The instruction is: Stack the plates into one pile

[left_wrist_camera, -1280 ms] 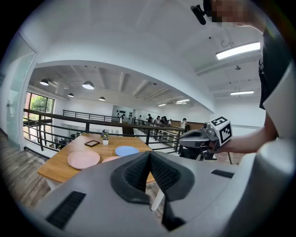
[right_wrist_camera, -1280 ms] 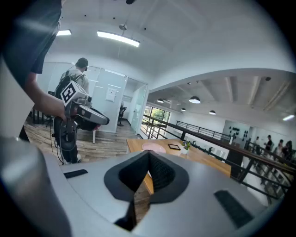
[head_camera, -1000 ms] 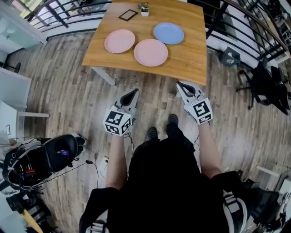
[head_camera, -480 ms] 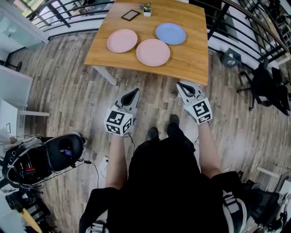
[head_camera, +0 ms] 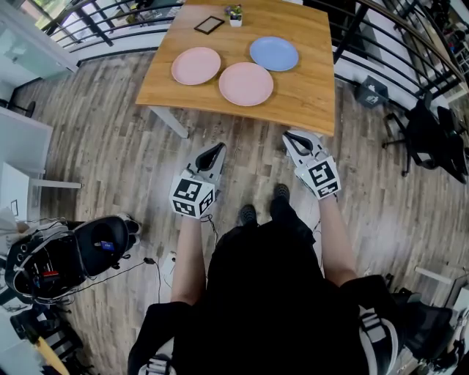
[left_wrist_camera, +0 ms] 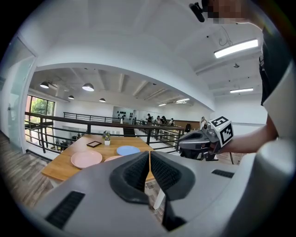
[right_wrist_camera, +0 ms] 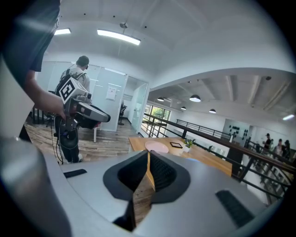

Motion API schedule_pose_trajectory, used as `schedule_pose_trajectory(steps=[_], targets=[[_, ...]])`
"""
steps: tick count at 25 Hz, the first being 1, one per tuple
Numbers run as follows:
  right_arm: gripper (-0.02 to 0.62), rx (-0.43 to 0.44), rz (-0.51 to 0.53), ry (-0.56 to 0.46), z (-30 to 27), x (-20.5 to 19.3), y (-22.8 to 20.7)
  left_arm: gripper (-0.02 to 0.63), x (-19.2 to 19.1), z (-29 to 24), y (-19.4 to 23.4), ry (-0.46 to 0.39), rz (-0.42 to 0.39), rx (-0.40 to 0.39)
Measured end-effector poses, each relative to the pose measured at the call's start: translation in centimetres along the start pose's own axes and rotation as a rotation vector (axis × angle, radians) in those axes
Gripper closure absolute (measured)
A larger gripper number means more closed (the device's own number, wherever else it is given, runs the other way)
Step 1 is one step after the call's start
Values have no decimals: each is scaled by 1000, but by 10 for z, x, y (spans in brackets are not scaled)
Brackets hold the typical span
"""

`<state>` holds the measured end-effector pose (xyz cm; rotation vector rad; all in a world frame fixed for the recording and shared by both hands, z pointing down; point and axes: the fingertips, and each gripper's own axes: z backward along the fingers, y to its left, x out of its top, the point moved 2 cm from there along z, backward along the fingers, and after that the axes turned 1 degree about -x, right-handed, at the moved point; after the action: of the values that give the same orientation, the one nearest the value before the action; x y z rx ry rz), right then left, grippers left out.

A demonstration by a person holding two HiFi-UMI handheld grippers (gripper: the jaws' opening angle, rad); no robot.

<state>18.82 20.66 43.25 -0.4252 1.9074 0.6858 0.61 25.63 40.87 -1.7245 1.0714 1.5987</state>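
Plates unstacked on the counter (head_camera: 311, 91): pink plate (head_camera: 196, 65), second pink plate (head_camera: 246, 83), blue plate (head_camera: 273, 53). Left gripper (head_camera: 215, 151) pressed together, empty; right gripper (head_camera: 294, 138) empty, jaws barely starting to part; both above the floor (head_camera: 110, 139), near the counter.

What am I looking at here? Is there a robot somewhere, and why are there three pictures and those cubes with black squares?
There is no robot. A person stands on a wooden floor and holds a two-jaw tool in each hand: the left gripper and the right gripper. The marker cubes are part of those tools. The head view comes from a camera on the person's head, looking down. The other two views come from cameras riding on each gripper, looking along its jaws. Both grippers are shut and hold nothing. Ahead stands a wooden table. On it lie a left pink plate, a middle pink plate and a blue plate, all apart and not yet stacked. Behind them are a small potted plant and a dark flat frame.
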Motion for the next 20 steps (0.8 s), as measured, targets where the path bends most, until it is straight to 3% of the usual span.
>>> schedule_pose_trajectory(steps=[10,14,20], targets=[[489,-21,-14,12,-3,-3,-1,575,4,8,7,-46,3,26],[445,-21,-12,19,-11,-6,-1,507,5,10,15,-58,32,18],[405,-17,-10,22,-20,-5,-2,465,3,7,24,-58,34,24]])
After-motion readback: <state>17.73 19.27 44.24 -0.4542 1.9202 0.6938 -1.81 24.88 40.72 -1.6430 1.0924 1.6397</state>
